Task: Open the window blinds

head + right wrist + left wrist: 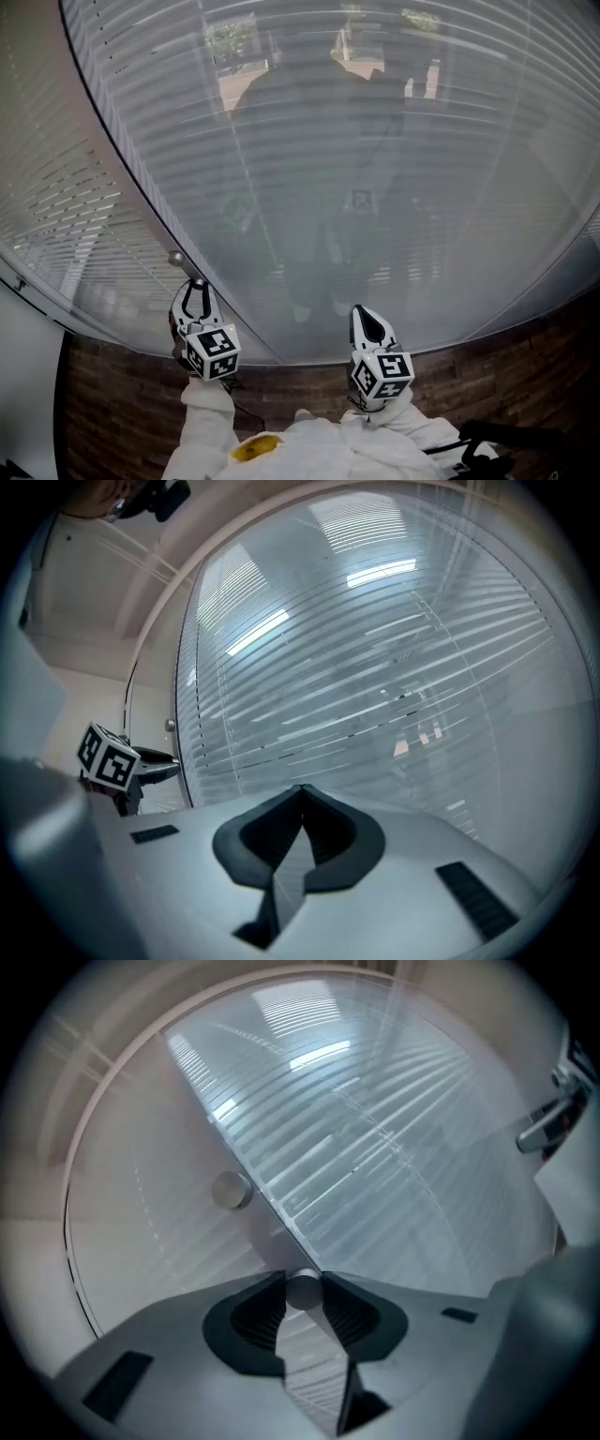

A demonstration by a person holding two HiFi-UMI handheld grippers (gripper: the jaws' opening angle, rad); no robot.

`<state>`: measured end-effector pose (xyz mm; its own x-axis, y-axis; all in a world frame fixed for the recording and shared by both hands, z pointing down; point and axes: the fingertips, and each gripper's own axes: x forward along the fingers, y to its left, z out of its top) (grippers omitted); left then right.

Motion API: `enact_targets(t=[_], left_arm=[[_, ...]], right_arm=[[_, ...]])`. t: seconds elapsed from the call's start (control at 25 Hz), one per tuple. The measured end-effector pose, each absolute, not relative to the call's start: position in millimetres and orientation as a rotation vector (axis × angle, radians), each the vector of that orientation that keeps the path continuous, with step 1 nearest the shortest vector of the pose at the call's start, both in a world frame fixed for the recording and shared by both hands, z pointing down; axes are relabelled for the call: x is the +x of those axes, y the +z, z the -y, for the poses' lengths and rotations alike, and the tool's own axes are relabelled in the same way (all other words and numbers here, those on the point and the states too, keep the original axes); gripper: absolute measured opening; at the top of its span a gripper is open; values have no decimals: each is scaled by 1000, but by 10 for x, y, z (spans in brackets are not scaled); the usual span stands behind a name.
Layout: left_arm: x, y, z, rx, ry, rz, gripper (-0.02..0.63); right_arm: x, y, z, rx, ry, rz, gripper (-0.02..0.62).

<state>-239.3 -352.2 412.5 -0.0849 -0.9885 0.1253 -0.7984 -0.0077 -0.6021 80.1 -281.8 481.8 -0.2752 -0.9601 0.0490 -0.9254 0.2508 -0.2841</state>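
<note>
overhead, the left gripper and right gripper reach out level, side by side, at the foot of the pale grey slatted window blinds, above a brown brick wall. in the left gripper view its jaws clamp a small grey round knob by the blinds' left edge. in the right gripper view the jaws meet on nothing, with the slats wide ahead

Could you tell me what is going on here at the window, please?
A person stands facing the white horizontal-slat window blinds with a gripper in each hand. The left gripper is clamped on the round grey end of the slim control wand at the blinds' left edge. The right gripper is held level beside it, shut and empty. The slats are not yet open.
</note>
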Motion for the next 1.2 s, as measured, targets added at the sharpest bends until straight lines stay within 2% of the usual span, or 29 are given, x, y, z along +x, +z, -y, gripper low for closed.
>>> enact_targets(t=[0.2,0.92,1.2], left_arm=[[-2461,4091,3532,-2061,-523,-2133,124],[-2505,4046,3498,-2350,128,-2448,124],[-2549,4099,3516,-2458,476,-2522,124]], right_arm=[[831,4824,2816,-1809,-395,-2370,12],[787,4866,2767,-1795,-413,-2378,12],[755,4893,2766,-1796,-431,-2367,12]])
